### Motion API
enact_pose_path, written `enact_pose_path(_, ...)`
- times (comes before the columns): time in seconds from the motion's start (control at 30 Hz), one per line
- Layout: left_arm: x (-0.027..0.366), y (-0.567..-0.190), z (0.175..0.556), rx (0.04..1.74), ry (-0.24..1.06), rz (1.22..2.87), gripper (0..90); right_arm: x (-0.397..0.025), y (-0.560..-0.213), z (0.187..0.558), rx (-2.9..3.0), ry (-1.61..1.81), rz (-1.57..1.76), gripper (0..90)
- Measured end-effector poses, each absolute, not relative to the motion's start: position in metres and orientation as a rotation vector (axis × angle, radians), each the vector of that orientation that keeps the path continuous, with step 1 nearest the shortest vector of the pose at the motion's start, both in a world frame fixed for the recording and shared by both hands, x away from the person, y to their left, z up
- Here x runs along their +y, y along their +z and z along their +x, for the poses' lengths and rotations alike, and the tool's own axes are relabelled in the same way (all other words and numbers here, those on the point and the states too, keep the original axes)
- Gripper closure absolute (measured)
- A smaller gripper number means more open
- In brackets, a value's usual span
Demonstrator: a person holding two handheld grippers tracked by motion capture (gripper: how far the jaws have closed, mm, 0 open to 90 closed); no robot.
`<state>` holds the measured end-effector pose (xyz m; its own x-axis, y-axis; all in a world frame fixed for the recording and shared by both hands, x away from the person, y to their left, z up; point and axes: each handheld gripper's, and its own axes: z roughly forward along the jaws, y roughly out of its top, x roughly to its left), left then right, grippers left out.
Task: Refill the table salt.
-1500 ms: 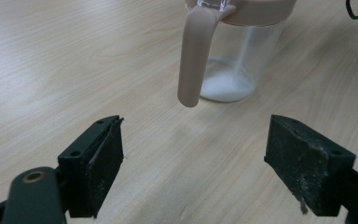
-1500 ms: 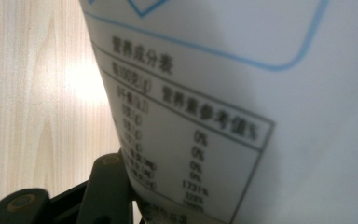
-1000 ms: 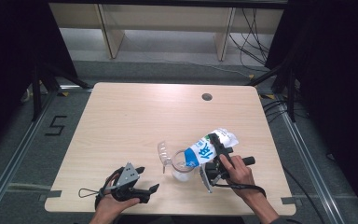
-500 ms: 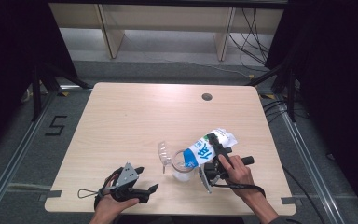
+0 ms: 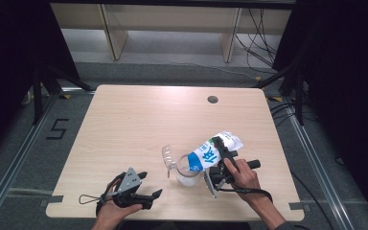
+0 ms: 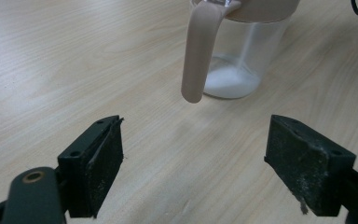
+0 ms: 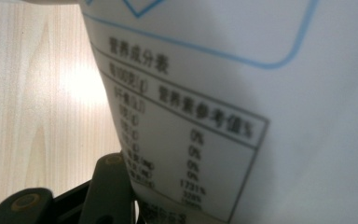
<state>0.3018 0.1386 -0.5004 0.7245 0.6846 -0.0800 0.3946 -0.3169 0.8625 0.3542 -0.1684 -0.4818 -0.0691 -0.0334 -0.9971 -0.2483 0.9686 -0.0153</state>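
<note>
Right gripper [image 5: 219,160] clamps the tilted bag [image 5: 215,147], probably pouring into the jug [image 5: 188,173]; left gripper [image 5: 143,184] rests with jaws apart.

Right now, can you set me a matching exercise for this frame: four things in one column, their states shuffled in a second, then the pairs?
1. white and blue bag
2. clear plastic jug
3. left gripper
4. right gripper

A. open, holding nothing
B. upright, white powder at the bottom
C. tilted over the jug's mouth
D. shut on the bag

Pairs: 1-C, 2-B, 3-A, 4-D
</note>
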Motion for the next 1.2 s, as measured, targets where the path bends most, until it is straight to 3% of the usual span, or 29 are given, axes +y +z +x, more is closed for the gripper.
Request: enact_pose_path(1.2, 0.138, -0.5002, 0.3018, 0.813, 0.381, 1.956, 18.5, -0.169, -0.4833, 0.3537, 1.63, 0.189, -0.2, 55.3)
